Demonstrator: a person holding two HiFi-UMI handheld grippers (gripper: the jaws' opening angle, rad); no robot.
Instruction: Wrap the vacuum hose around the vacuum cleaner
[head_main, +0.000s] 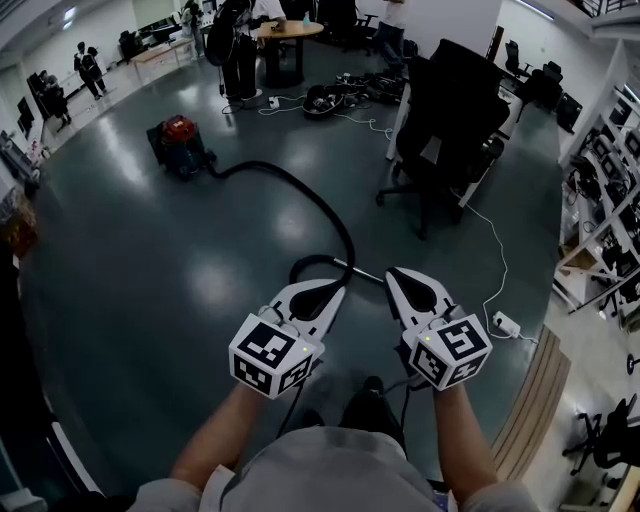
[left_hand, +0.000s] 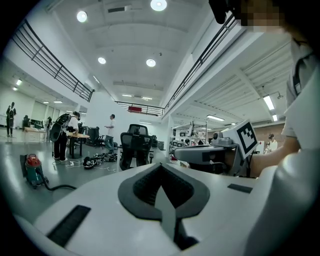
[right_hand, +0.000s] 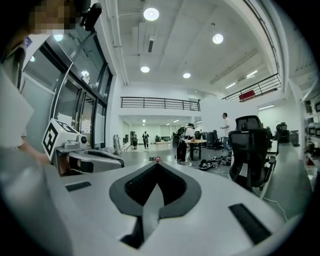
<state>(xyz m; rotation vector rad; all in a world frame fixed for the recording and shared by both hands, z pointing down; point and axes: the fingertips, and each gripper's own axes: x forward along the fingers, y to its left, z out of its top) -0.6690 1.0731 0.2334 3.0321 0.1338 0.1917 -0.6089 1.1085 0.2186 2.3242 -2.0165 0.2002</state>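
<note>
The vacuum cleaner (head_main: 180, 145) stands far off at upper left, its hose (head_main: 300, 190) snaking across the floor (head_main: 150, 260) — the near end is partly hidden behind the left gripper (head_main: 335, 291). That gripper's jaws are pressed together, empty — the right gripper (head_main: 396, 273) likewise.

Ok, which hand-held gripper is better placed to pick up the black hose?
Probably left. The left hand-held gripper points at the black flexible vacuum hose looping just ahead of it, and the red-topped vacuum cleaner lies to that side.
</note>
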